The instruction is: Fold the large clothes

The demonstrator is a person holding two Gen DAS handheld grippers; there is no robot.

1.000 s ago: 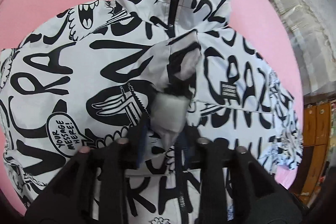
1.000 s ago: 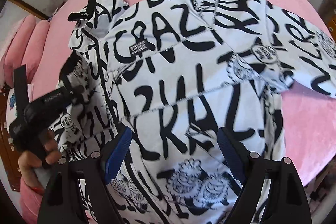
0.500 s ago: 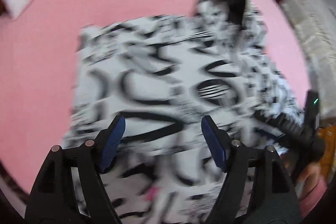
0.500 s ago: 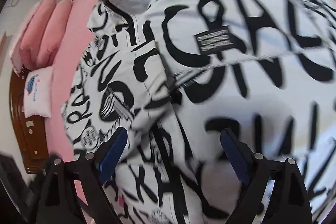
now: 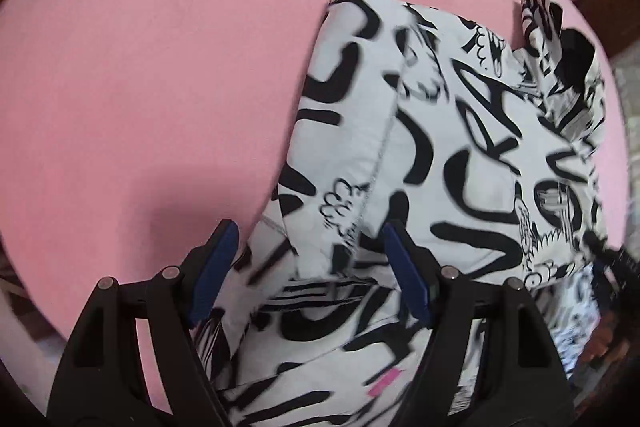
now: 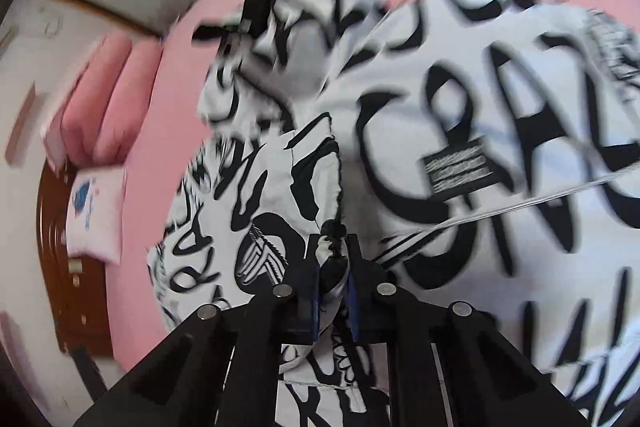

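The white hooded jacket with black graffiti lettering lies on the pink bed. The right tool has just closed, pinching a bunched cuff; the left tool hangs wide above the jacket's hem. Soft, probably slippery fabric: grip seams or cuffs.

My jacket is white with big black scribbly letters and little cartoon doodles all over it (one tiny pink tag sits near the bottom edge). Its hood is black inside. A black patch with pale lines sits on the front. The bed is plain pink. My fingers are black with dark blue pads. The pillow is white with a blue picture.
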